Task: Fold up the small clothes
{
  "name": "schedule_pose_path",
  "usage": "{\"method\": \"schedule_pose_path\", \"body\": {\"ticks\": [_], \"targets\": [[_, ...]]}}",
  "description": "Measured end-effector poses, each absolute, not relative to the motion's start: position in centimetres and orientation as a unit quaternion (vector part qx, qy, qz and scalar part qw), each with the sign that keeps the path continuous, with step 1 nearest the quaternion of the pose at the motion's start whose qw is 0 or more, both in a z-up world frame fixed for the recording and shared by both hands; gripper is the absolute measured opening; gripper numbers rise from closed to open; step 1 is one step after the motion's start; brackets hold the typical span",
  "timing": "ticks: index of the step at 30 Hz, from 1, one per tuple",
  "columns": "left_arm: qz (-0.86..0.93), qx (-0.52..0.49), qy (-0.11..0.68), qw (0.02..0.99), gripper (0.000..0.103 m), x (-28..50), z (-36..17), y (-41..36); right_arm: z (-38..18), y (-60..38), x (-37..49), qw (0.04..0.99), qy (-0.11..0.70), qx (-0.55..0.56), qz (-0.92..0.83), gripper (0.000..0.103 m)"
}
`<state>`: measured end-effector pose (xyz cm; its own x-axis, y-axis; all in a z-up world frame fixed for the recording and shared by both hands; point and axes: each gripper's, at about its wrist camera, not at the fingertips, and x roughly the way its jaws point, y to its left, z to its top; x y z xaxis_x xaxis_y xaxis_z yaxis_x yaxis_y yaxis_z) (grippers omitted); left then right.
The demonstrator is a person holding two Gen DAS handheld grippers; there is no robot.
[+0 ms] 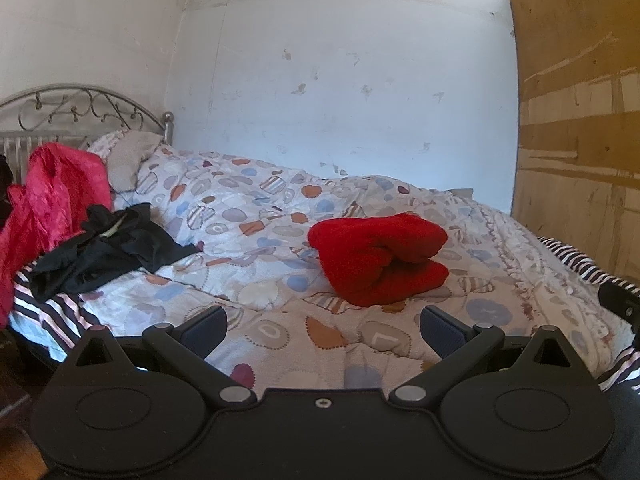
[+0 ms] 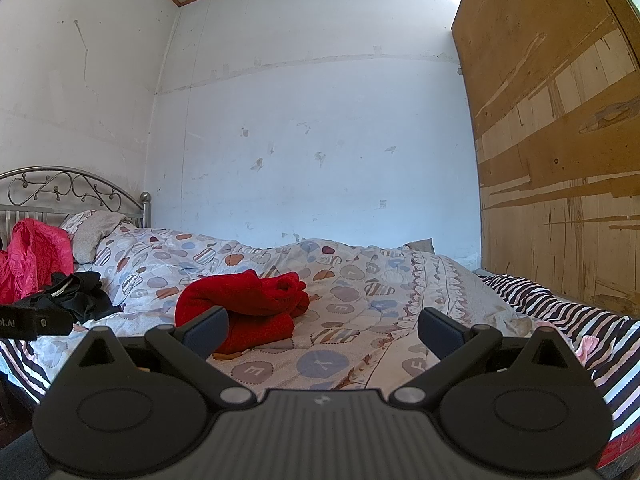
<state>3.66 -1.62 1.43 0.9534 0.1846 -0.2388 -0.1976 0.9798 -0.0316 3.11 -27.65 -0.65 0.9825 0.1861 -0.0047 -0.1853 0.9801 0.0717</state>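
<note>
A red fleece garment (image 1: 380, 258) lies bundled in thick folds on the patterned quilt (image 1: 248, 216), in the middle of the bed. My left gripper (image 1: 322, 330) hovers open just in front of it, nothing between its fingers. In the right wrist view the same red garment (image 2: 248, 304) sits ahead and to the left, partly behind my left finger (image 2: 206, 328). My right gripper (image 2: 322, 330) is open and empty too, above the quilt (image 2: 360, 292). A crumpled black garment (image 1: 108, 248) lies at the left of the bed, also seen as black garment (image 2: 76, 298).
A pink crinkled cloth (image 1: 48, 200) is heaped at the far left by the metal headboard (image 1: 80, 110). A grey pillow (image 1: 128, 160) lies at the head. A striped sheet (image 2: 560, 312) covers the right bed edge. A plywood board (image 2: 560, 140) stands at right.
</note>
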Motion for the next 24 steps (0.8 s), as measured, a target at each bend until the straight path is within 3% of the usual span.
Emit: {"method": "schedule_pose_path", "body": {"ticks": [24], "targets": [[0.113, -0.013, 0.12, 0.986, 0.102, 3.44, 1.61, -1.87, -0.95, -27.62, 3.04, 0.995, 0.008, 0.036, 0.094, 0.103]]}}
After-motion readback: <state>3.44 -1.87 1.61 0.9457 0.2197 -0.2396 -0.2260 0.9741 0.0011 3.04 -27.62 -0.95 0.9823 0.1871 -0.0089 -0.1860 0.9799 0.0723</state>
